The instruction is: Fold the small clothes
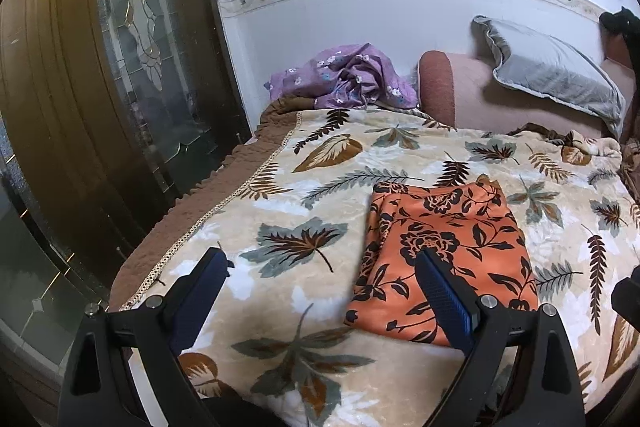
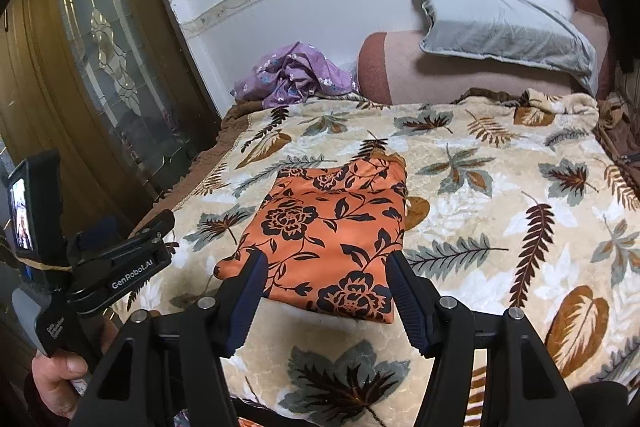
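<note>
1. Left tool (image 1: pixel 322 263): released, jaws wide apart, nothing between them. It hangs over the near part of the bed, one finger above bare blanket, the other crossing in front of the cloth's near-left part.
2. Right tool (image 2: pixel 324 265): also released and empty, jaws apart above the cloth's near edge; contact with the fabric does not show.
3. Orange cloth (image 2: pixel 328 227): a flat, layered rectangle on the blanket (image 2: pixel 500 227), about mid-bed and nearer the near edge than the far one.
4. Purple cloth (image 1: pixel 344 77): crumpled at the bed's far-left corner, against the wall, beside the bolster (image 1: pixel 436 87).
5. Step, as I judge it: the orange piece looks folded and let go, so this is the gap between garments.
6. Next move likely calls for reaching across to the far-left corner, gripping the purple cloth and drawing it to open blanket to spread out.
</note>
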Available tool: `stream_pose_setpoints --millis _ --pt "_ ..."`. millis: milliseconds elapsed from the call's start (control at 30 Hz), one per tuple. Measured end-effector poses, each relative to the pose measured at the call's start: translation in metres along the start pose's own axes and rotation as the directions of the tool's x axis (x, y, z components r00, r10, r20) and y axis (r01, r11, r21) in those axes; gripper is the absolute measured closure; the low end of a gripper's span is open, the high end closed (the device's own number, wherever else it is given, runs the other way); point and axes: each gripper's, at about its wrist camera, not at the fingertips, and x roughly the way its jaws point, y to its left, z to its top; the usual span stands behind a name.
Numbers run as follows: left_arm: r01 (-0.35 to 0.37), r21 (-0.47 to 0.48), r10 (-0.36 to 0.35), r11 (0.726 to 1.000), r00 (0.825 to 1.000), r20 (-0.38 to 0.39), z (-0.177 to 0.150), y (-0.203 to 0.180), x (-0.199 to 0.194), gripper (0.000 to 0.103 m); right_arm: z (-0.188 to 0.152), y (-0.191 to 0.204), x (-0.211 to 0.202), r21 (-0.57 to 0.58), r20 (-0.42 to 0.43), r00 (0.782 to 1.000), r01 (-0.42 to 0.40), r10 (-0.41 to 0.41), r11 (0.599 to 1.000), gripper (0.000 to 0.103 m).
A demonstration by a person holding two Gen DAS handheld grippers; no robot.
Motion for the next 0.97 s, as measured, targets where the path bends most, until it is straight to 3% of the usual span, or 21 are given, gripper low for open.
stream_pose_setpoints --millis 533,767,900,967 --pt "0.013 0.018 -0.014 1.0 0.998 0.069 0.002 0.005 -0.038 0.008 0.003 0.009 -0.031 -0.035 0.064 0.998 -0.009 0.011 0.999 0.038" --pt "0.153 0.044 -0.155 0.987 0.986 0.056 0.007 0.002 -0.041 0.008 0.002 0.006 -0.025 -0.04 0.052 0.999 -0.005 0.007 0.999 0.038" --pt "0.272 0.044 -0.275 0.961 0.957 0.089 0.01 -0.006 -0.04 0.008 0.002 -0.001 -0.01 -0.032 0.029 1.0 0.007 -0.006 0.999 0.038" --pt "0.279 0.053 -0.284 0.959 0.95 0.128 0.011 -0.013 -0.036 0.008 0.002 -0.008 0.0 -0.021 0.018 1.0 0.017 -0.017 1.0 0.038"
